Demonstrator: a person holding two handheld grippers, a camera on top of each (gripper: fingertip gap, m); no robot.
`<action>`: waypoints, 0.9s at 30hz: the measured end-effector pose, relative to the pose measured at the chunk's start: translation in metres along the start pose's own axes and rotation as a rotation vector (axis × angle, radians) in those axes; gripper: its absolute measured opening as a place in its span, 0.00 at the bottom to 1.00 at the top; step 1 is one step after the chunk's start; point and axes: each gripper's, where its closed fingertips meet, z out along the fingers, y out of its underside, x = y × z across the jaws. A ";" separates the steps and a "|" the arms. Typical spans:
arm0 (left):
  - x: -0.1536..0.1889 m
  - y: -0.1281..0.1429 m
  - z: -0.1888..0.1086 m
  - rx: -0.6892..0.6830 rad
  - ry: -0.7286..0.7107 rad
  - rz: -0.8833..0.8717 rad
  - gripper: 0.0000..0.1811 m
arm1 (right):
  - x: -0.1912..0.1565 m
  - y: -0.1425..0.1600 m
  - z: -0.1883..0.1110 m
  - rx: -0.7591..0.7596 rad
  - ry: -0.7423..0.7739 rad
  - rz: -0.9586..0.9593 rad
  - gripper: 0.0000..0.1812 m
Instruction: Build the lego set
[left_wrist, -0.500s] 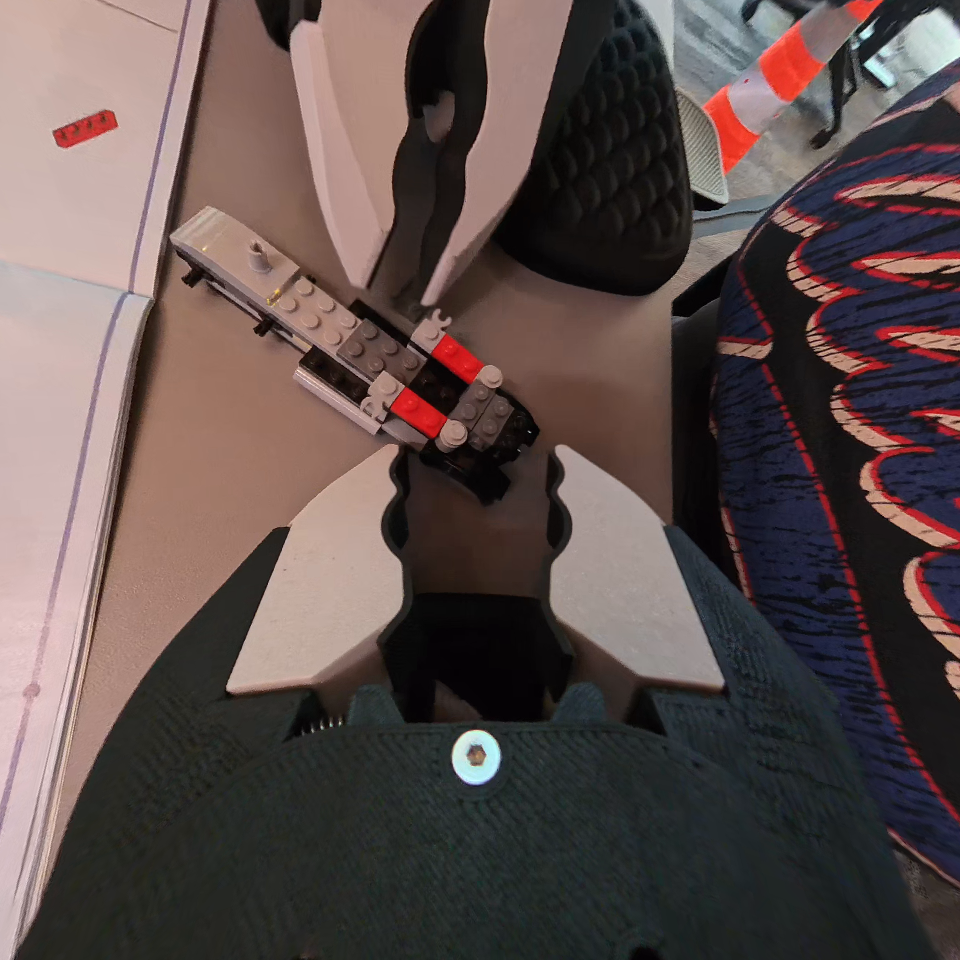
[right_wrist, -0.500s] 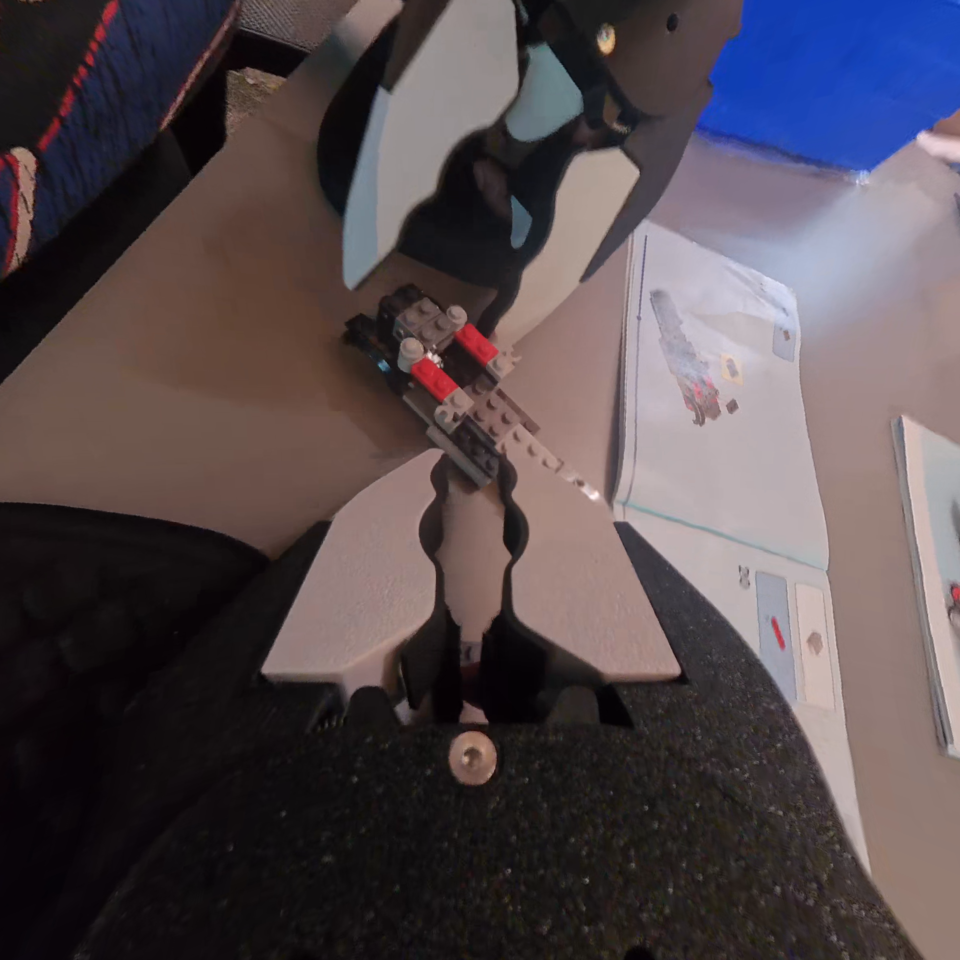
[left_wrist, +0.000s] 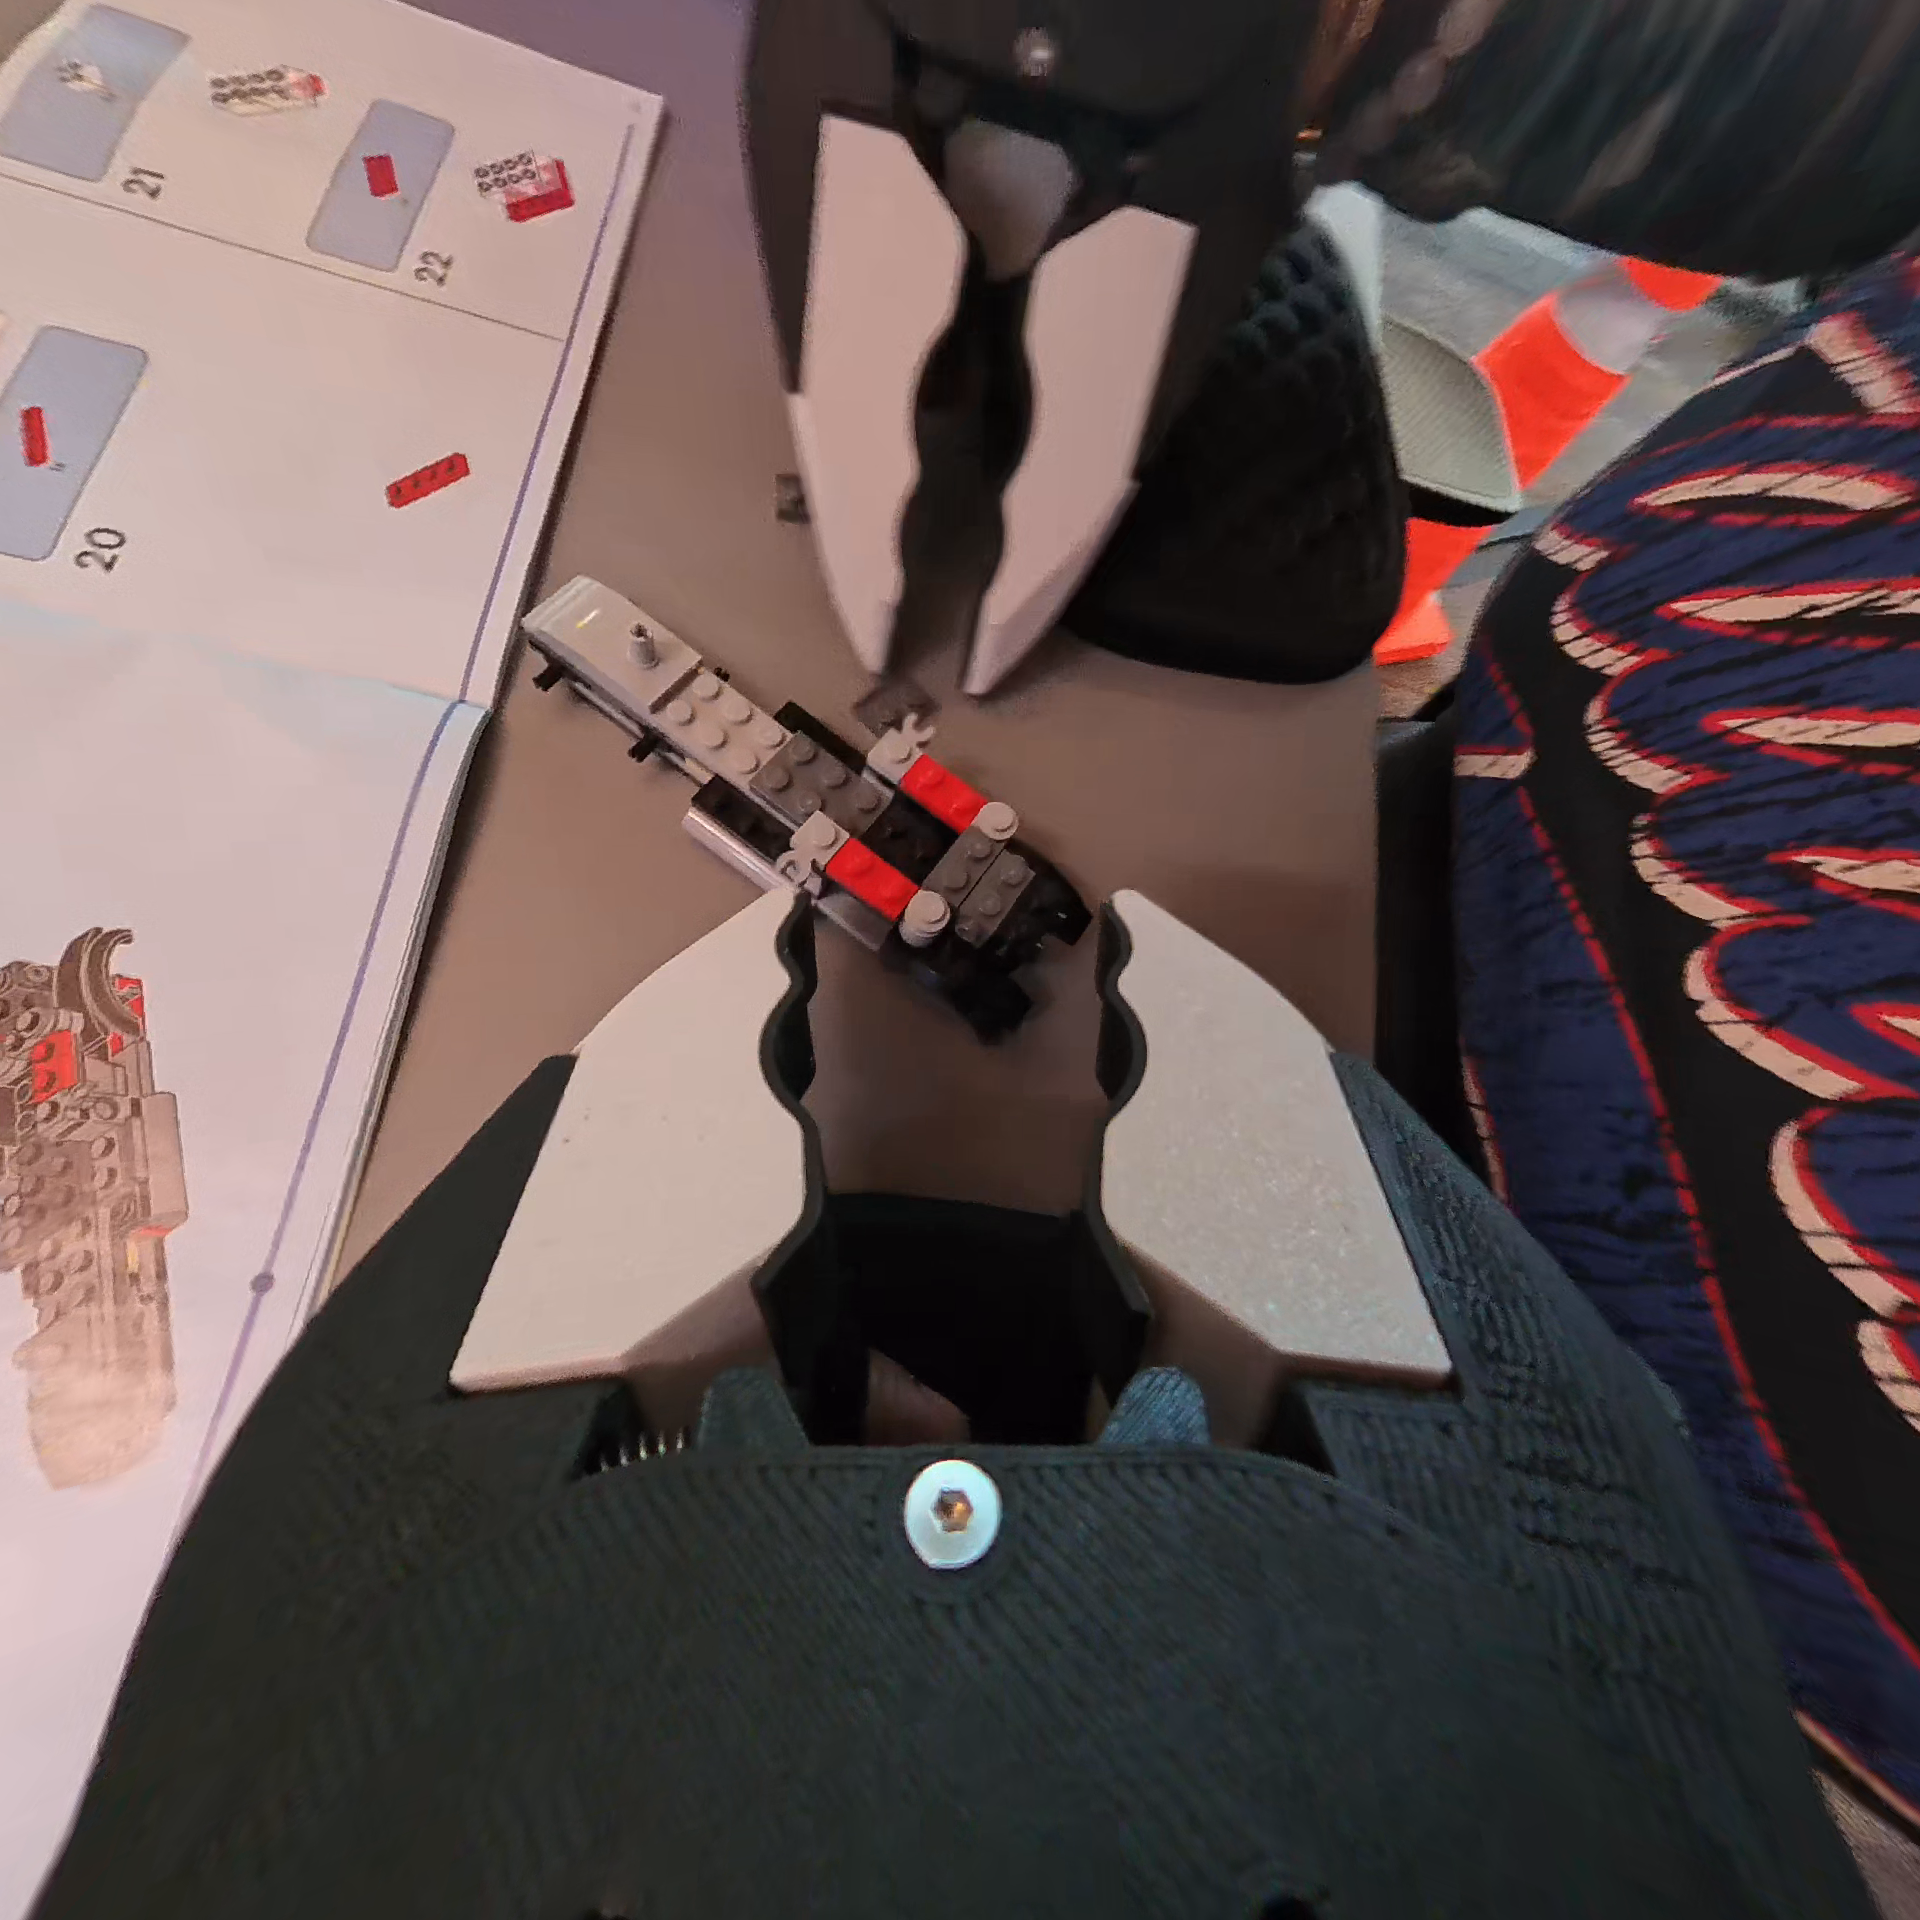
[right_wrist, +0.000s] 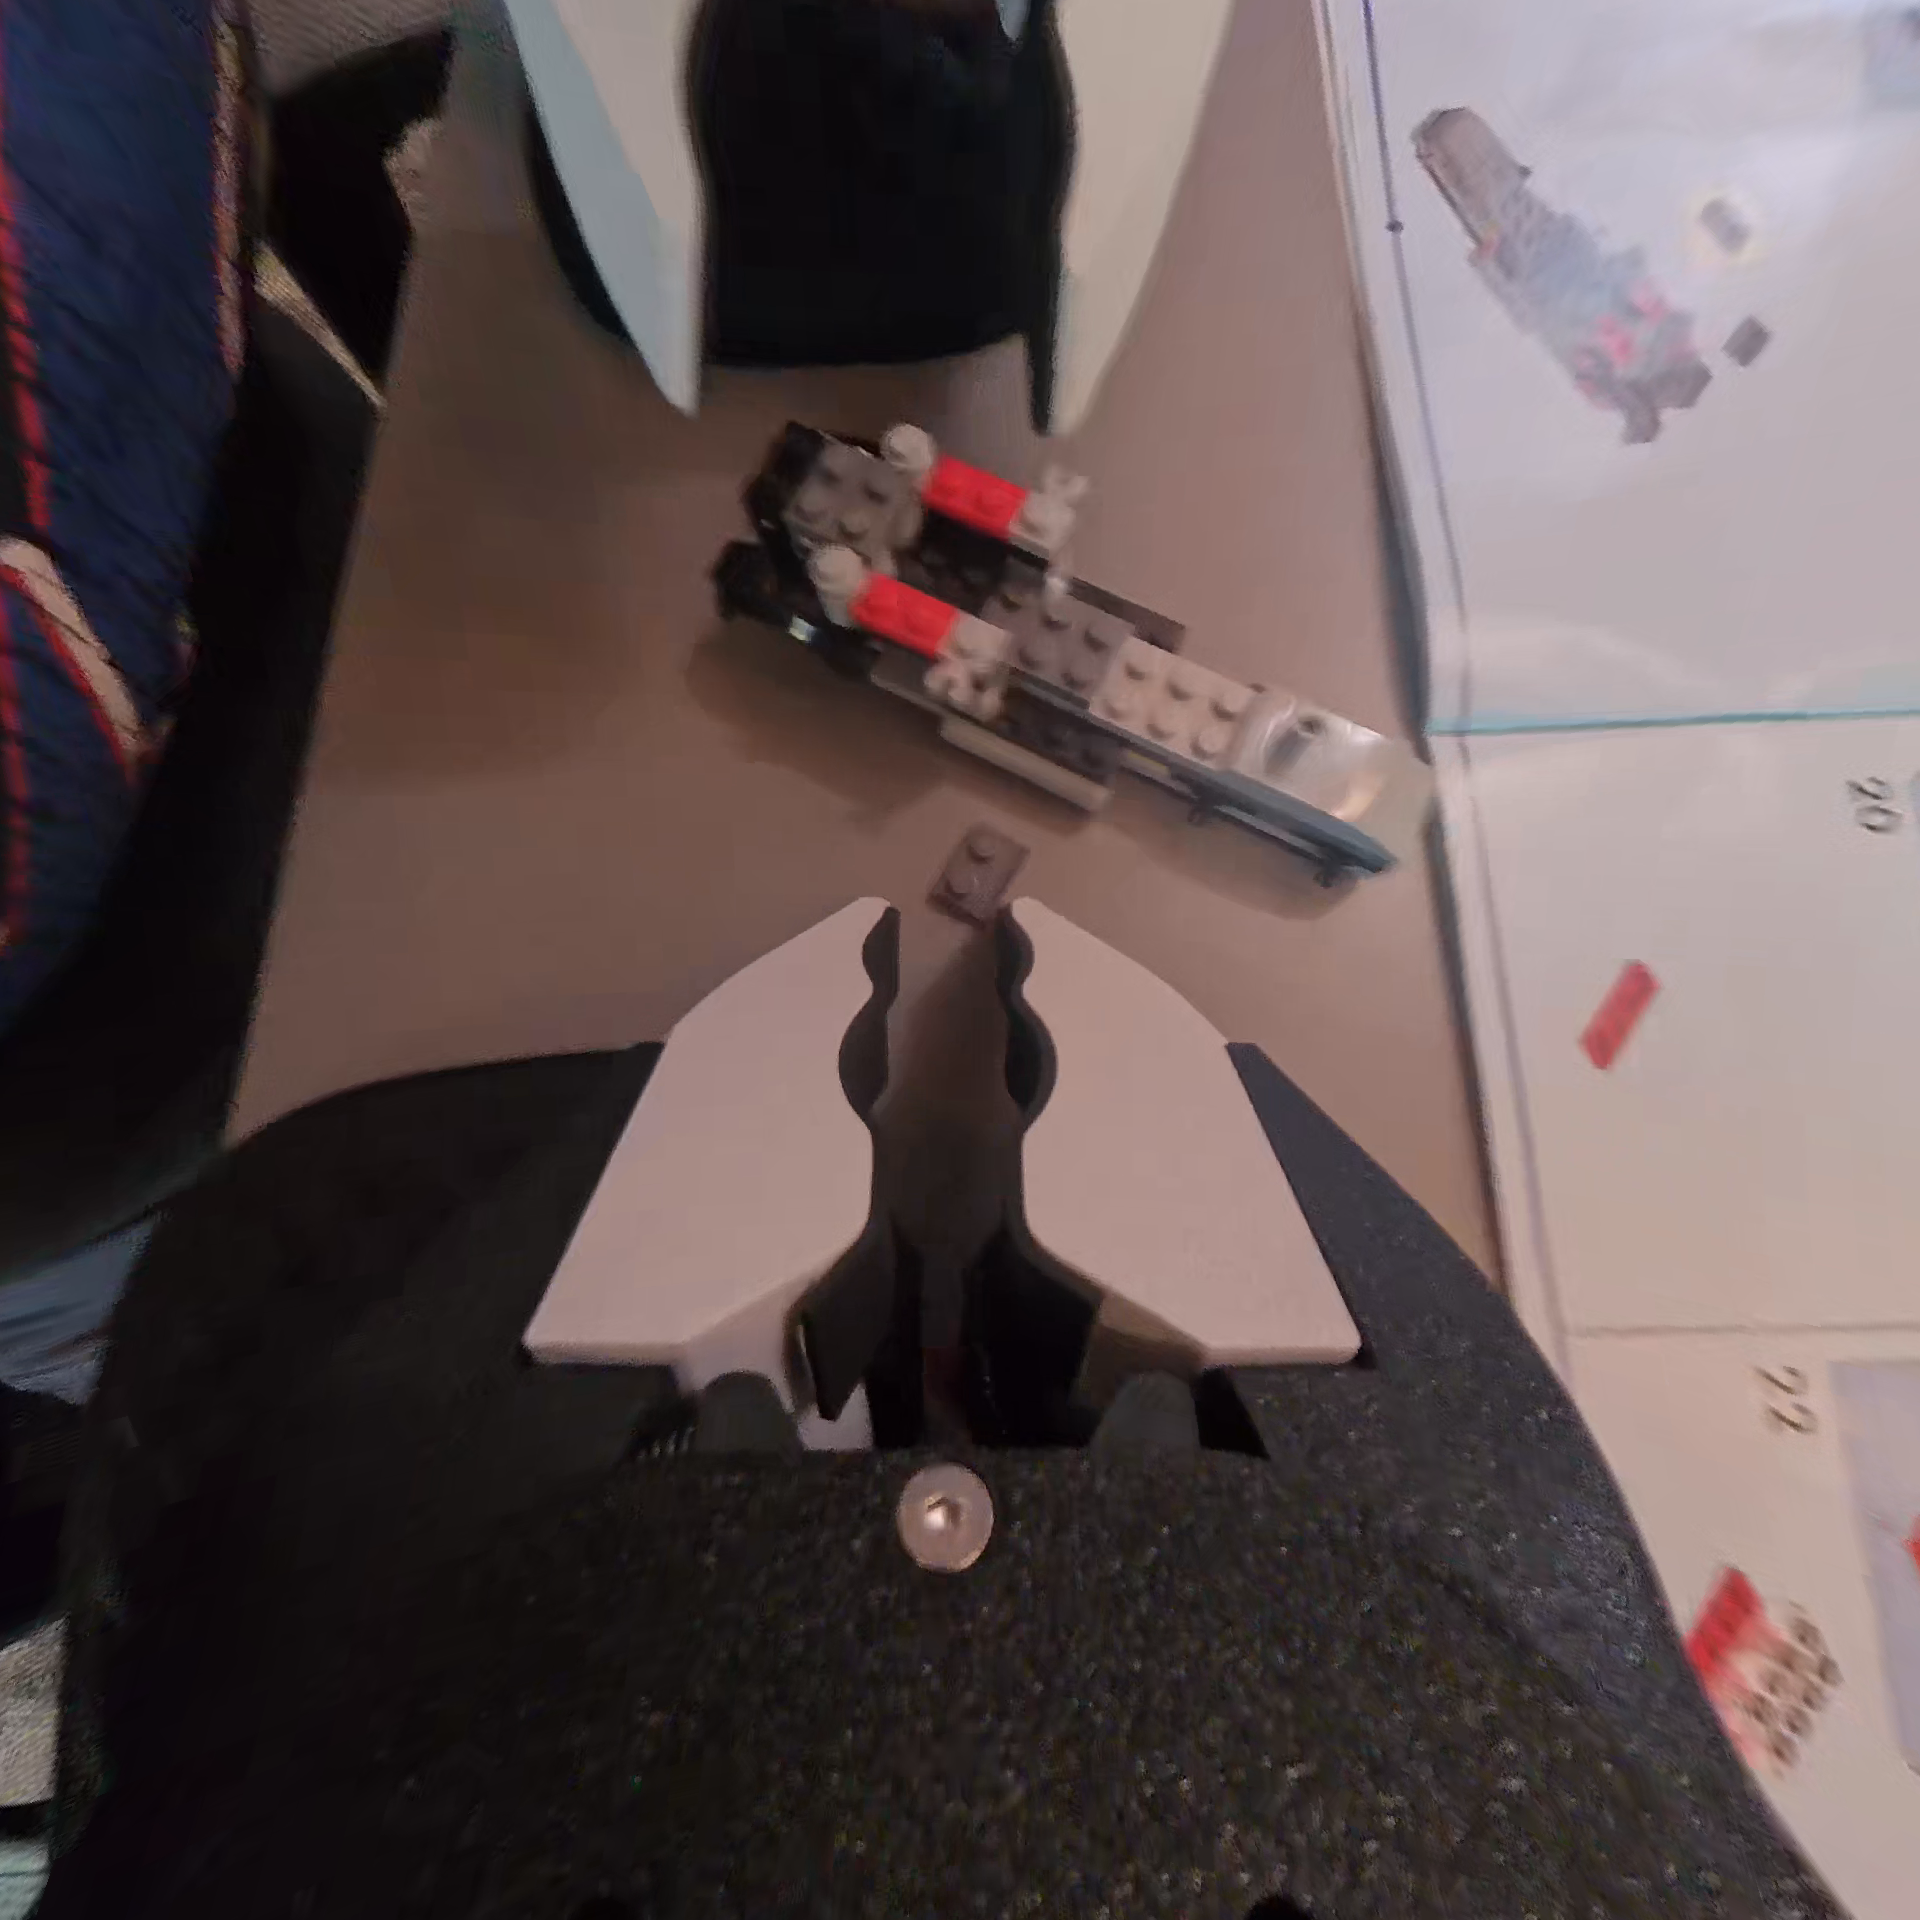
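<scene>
Grey, black and red plastic-brick model lies on the brown table, in my left view long axis from 10 to 4 o'clock, tapered end at 10. My left gripper is spread, empty.

Right view: small dark grey plate at my right gripper, narrowly parted, grasping nothing. I judge both light, stiff, slippery; I would pinch the plate's edges.

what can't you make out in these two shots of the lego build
- Underside of the lego model: hidden in both views, since it lies flat on the table.
- Small dark grey plate: motion blur in the right wrist view leaves its stud count unclear.
- Instruction booklet: cut off by the frame edges in both views.
- Left hand-held gripper: its top is cut off in the right wrist view.
</scene>
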 end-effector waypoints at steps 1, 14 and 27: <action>-0.002 0.002 0.002 -0.007 -0.040 0.003 0.30 | -0.005 0.000 0.002 -0.020 0.008 -0.029 0.08; 0.005 0.002 0.005 0.048 -0.186 -0.046 0.34 | 0.001 -0.009 0.004 0.041 -0.032 -0.188 0.16; -0.009 0.006 0.028 -0.039 -0.366 -0.160 0.35 | 0.013 -0.017 -0.008 0.079 0.151 -0.082 0.09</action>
